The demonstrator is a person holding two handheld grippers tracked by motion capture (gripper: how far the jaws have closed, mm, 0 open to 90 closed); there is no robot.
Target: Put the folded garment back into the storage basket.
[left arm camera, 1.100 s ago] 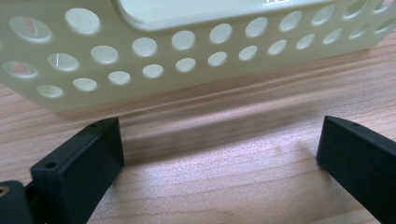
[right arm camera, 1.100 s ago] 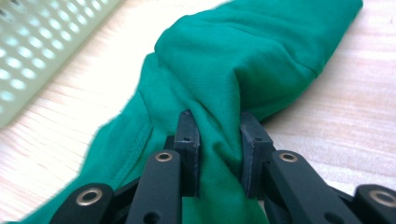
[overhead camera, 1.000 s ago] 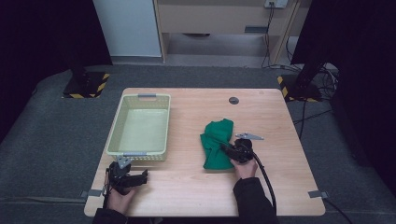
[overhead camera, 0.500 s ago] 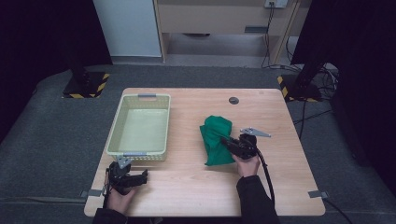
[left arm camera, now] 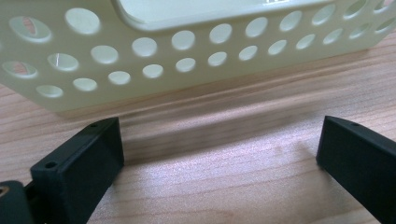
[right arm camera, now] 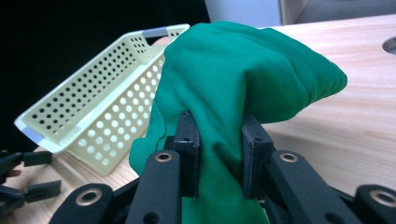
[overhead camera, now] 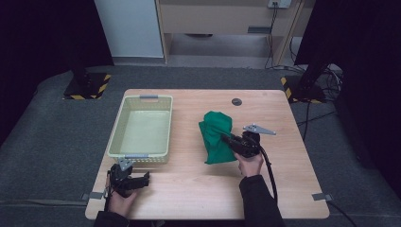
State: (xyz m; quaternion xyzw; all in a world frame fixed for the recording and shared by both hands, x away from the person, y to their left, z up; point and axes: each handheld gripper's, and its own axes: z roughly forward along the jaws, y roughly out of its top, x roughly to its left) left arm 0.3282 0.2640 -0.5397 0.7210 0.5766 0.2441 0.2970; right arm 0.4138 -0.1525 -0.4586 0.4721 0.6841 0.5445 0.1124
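Two grippers over wooden table [overhead camera: 293, 189], right gripper [right arm camera: 218, 154] clamped on bunched green cloth [right arm camera: 243, 74] (raised off the wood), cream perforated basket [overhead camera: 142, 128] beyond it, left gripper [left arm camera: 219, 149] wide apart, just short of basket wall

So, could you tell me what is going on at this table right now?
A person holds a two-jaw gripper in each hand at a light wooden table. The right gripper is clamped on a bunched green cloth, raised off the wood beside a pale yellow perforated plastic basket. The left gripper rests open near the basket's front wall.
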